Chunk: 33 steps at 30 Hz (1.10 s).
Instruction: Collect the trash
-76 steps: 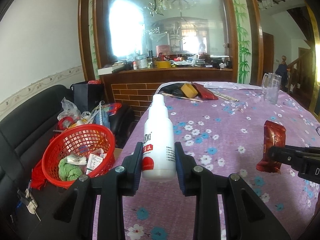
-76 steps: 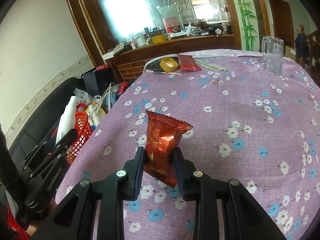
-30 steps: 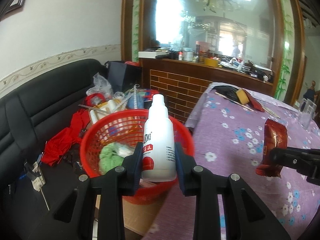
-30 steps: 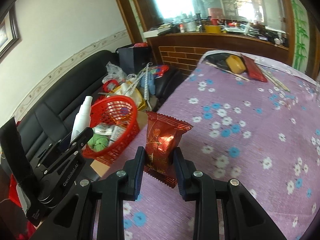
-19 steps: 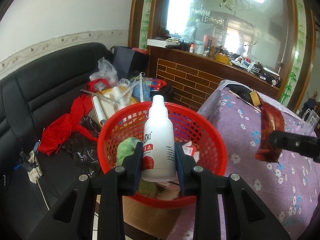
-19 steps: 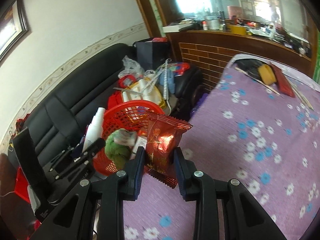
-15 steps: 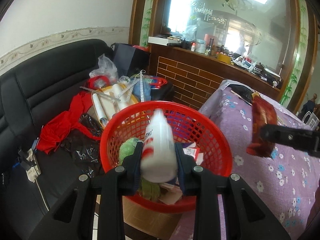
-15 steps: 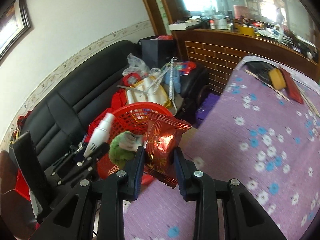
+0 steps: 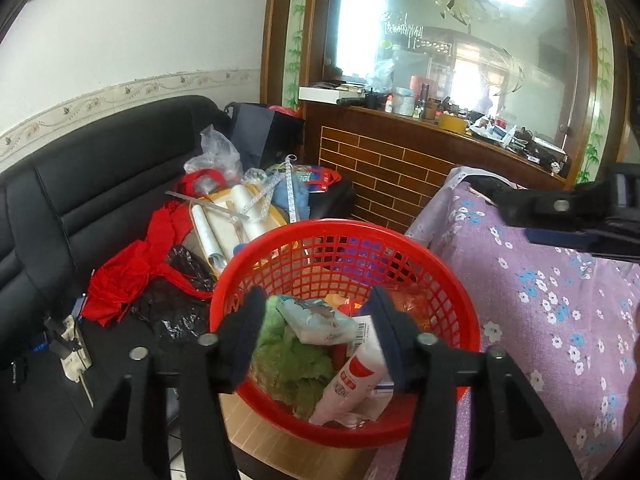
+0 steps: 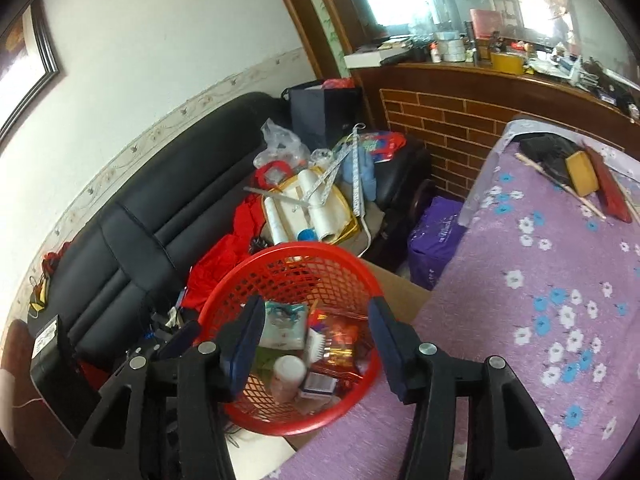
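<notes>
A red plastic basket (image 9: 400, 240) stands on a cardboard box beside the table; it also shows in the right wrist view (image 10: 288, 252). The white bottle (image 9: 352, 380) lies on its side inside it, seen end-on in the right wrist view (image 10: 289, 372). The red snack wrapper (image 10: 340, 346) lies in the basket too, next to green and white scraps. My left gripper (image 9: 318, 338) is open and empty just above the basket. My right gripper (image 10: 316, 338) is open and empty over the basket; its body shows at the right of the left wrist view (image 9: 568, 216).
A black sofa (image 9: 80, 184) at the left carries red cloth, plastic bags and rolls. The table with the purple flowered cloth (image 10: 560, 280) is at the right, with a yellow block (image 10: 582, 174) and a red packet at its far end. A brick-faced counter (image 9: 400, 176) stands behind.
Both grippers moved from the table to over the basket. The left jaws opened and the bottle dropped in. The right jaws opened and the red wrapper dropped in.
</notes>
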{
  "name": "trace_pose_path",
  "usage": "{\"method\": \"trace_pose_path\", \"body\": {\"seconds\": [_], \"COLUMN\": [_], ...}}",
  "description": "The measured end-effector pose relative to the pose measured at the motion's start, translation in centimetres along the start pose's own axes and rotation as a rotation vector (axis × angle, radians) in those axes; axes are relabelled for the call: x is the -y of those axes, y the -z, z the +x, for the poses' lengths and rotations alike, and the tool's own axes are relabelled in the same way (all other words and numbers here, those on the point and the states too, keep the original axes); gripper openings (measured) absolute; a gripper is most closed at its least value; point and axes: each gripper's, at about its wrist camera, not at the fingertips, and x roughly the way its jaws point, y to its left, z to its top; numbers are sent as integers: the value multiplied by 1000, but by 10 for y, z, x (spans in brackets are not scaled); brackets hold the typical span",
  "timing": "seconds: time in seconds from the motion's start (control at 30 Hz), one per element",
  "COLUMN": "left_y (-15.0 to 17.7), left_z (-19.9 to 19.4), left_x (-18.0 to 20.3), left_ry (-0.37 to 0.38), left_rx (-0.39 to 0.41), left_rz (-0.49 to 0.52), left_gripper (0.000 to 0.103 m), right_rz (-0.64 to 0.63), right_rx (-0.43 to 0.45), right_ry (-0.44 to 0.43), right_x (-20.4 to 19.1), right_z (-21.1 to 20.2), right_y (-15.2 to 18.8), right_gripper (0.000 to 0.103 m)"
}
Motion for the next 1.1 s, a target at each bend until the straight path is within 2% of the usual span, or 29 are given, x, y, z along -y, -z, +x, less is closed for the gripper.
{"method": "trace_pose_path", "body": {"seconds": [0.03, 0.1, 0.2, 0.27, 0.43, 0.53, 0.73, 1.0, 1.1], "left_y": [1, 3, 6, 10, 18, 25, 40, 59, 64], "left_z": [-3, -11, -22, -32, -54, -69, -87, -105, -108], "left_x": [1, 3, 13, 20, 37, 54, 83, 128, 141], "left_ry": [-5, -14, -40, -52, -61, -88, -113, -100, -77], "left_rx": [7, 28, 51, 71, 87, 103, 105, 123, 119], "left_rz": [-7, -10, 14, 27, 55, 98, 154, 268, 293], "left_gripper": [67, 69, 82, 84, 93, 99, 101, 102, 102], "right_rz": [6, 12, 5, -4, -21, -14, 5, -21, -13], "right_rx": [6, 19, 32, 37, 54, 64, 98, 178, 196], "right_ry": [-1, 12, 52, 82, 152, 178, 223, 404, 443], "right_x": [3, 9, 16, 20, 29, 39, 53, 64, 69], "right_z": [-5, -17, -32, -43, -68, -86, -124, -174, -188], "right_y": [2, 8, 21, 33, 65, 85, 121, 169, 181], "right_gripper": [60, 62, 68, 75, 83, 84, 88, 95, 96]}}
